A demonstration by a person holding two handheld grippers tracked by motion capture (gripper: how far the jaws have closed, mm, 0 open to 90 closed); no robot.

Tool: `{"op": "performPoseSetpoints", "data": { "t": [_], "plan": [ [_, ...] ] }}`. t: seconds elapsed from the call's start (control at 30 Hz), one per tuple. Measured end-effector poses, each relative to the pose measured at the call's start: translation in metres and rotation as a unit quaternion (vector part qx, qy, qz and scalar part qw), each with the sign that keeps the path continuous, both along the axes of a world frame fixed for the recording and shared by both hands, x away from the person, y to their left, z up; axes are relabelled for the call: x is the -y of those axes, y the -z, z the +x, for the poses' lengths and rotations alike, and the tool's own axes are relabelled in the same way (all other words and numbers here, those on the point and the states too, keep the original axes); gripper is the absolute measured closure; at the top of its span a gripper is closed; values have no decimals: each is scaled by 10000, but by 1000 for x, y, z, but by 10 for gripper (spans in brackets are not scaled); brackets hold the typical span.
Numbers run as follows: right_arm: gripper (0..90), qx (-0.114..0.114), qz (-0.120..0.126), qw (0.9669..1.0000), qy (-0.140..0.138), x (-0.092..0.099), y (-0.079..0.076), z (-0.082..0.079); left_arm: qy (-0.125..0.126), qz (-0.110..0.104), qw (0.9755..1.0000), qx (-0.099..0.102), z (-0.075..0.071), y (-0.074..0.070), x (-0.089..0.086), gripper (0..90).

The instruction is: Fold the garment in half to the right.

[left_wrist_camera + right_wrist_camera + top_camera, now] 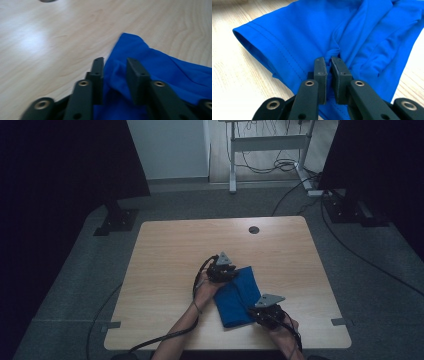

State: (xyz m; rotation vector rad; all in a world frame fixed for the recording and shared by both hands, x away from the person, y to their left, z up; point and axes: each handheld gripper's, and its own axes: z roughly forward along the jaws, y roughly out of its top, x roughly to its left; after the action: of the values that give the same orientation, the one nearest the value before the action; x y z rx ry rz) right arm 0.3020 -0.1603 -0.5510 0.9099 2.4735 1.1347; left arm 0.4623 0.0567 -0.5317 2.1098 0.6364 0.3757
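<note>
our right gripper [329,61] is clamped on a pinch of the blue cloth [312,30]. our left gripper [115,62] stands parted over its edge on the table [50,37].

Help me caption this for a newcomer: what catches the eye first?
A bright blue garment lies folded near the front of the pale wooden table. The right gripper pinches a fold of it, while the left gripper stands with its jaws apart over the cloth's edge.

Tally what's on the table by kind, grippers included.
Blue cloth: 1
Grippers: 2, left gripper, right gripper
Round dark grommet in the table top: 1
Total: 4
</note>
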Motion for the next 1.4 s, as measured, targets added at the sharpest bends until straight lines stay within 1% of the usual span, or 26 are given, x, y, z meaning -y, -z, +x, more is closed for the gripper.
{"op": "performPoseSetpoints", "data": {
  "t": [0.03, 0.07, 0.13, 0.2, 0.27, 0.3, 0.33, 0.4, 0.47, 0.6, 0.67, 0.8, 0.87, 0.9, 0.93, 0.97, 1.0, 1.03, 1.07, 1.1, 1.17, 1.23, 1.33, 1.4],
  "plan": [
    [819, 0, 0, 10000, 0, 0, 0, 0, 0, 0, 10000, 0, 0, 0, 0, 610],
    [815, 6, 16, 10000, -5, 1, 1, -1, -31, -22, 10000, 35, -3, -7, -5, 599],
    [810, 8, 25, 10000, -9, 1, 1, -1, 24, 14, 10000, 91, -9, -15, -9, 571],
    [808, 2, 38, 10000, -10, 1, 2, 0, 153, 75, 9998, 64, -17, -20, -12, 537],
    [804, 7, 32, 10000, -16, 1, 1, 0, 289, 123, 9995, 35, -28, -20, -13, 525],
    [802, 13, 26, 10000, -17, 1, 1, -1, 401, 179, 9990, -32, -37, -18, -12, 511],
    [802, 13, 26, 10000, -17, 1, 1, -1, 401, 179, 9990, -32, -37, -18, -12, 493],
    [798, 22, 24, 10000, -20, 1, 2, -1, 514, 316, 9982, -20, -51, -13, -12, 486],
    [796, 31, 24, 10000, -28, 1, 2, -1, 611, 381, 9974, -95, -62, -9, -12, 471],
    [790, 29, 22, 10000, -32, 1, 2, -1, 704, 460, 9962, -240, -80, 0, -16, 436],
    [785, 32, 25, 10000, -24, 1, 2, 0, 731, 489, 9957, -292, -88, 4, -18, 420],
    [780, 31, 29, 10000, -9, 2, 2, 0, 724, 654, 9946, -343, -102, 12, -22, 395],
    [779, 22, 37, 10000, -5, 2, 1, 0, 697, 747, 9943, -312, -105, 14, -23, 379],
    [777, 17, 41, 10000, -6, 2, 1, 0, 685, 740, 9944, -303, -105, 16, -23, 368],
    [772, 13, 47, 10000, -7, 2, 1, 1, 670, 667, 9950, -327, -105, 17, -25, 360],
    [766, 5, 52, 10000, -4, 2, 1, 1, 625, 582, 9955, -411, -103, 19, -26, 349],
    [753, 10, 55, 10000, 3, 2, 1, 0, 653, 456, 9961, -370, -102, 22, -28, 329],
    [753, 10, 55, 10000, 3, 2, 1, 0, 653, 456, 9961, -370, -102, 22, -28, 320],
    [737, 47, 80, 10000, 34, 3, -2, 0, 632, 391, 9967, -330, -103, 23, -29, 320],
    [737, 47, 80, 10000, 34, 3, -2, 0, 632, 391, 9967, -330, -103, 23, -29, 318],
    [694, 121, 177, 9997, 109, 5, -6, 1, 622, 401, 9967, -322, -104, 23, -28, 317],
    [642, 188, 213, 9995, 170, 3, -9, 5, 622, 404, 9967, -322, -104, 23, -28, 316],
    [572, 302, 148, 9992, 206, -5, -12, 11, 614, 404, 9968, -322, -104, 23, -28, 315],
    [507, 316, 37, 9993, 219, -12, -9, 16, 616, 406, 9968, -323, -104, 23, -28, 315]
  ]
}}
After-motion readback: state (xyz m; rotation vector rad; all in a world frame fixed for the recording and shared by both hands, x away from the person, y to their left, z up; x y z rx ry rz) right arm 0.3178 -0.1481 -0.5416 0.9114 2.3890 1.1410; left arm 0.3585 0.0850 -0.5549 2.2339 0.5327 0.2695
